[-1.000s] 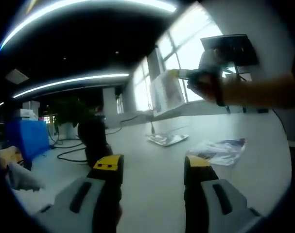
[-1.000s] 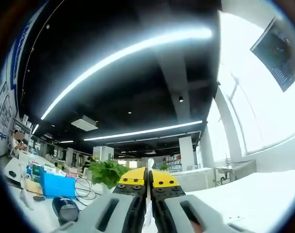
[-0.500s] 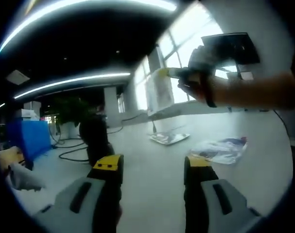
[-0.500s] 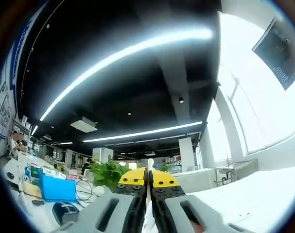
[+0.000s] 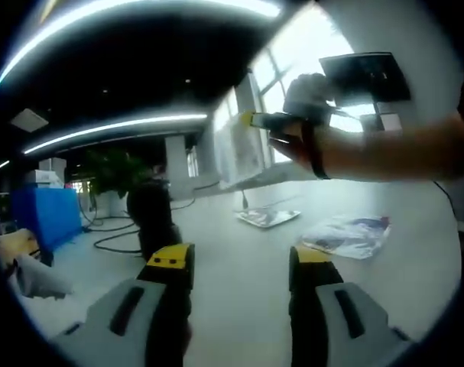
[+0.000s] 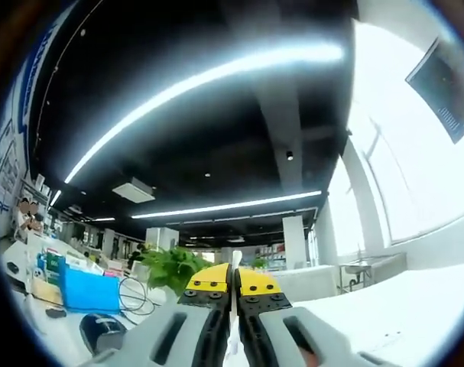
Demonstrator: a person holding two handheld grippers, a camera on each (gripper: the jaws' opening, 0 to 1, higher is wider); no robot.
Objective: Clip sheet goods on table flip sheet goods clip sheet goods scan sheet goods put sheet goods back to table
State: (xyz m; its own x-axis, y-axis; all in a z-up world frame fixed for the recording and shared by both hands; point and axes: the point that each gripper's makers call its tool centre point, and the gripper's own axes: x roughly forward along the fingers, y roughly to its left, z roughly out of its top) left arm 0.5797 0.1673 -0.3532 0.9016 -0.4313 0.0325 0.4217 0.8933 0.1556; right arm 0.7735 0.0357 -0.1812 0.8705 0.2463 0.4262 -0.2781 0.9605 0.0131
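Note:
My right gripper (image 5: 271,120), held in a person's hand, comes in from the upper right of the left gripper view and is shut on a pale, translucent sheet packet (image 5: 238,151) that hangs above the white table (image 5: 239,245). In the right gripper view the yellow-tipped right gripper (image 6: 233,280) is pressed together on the packet's thin white edge (image 6: 234,321). My left gripper (image 5: 239,260) stands open low over the table with nothing between its fingers. A shiny packet (image 5: 266,218) and a blue-and-white packet (image 5: 346,235) lie flat on the table beyond it.
A black device (image 5: 151,218) stands on the table left of centre, with cables behind it. A blue box (image 5: 40,218) and a green plant (image 5: 113,172) are at the left. A dark screen (image 5: 365,76) hangs by the bright windows. The blue box (image 6: 82,290) and plant (image 6: 170,269) also show at lower left of the right gripper view.
The right gripper and its hanging packet have moved leftward in the left gripper view. The left gripper stays open and still. The packets on the table lie as before.

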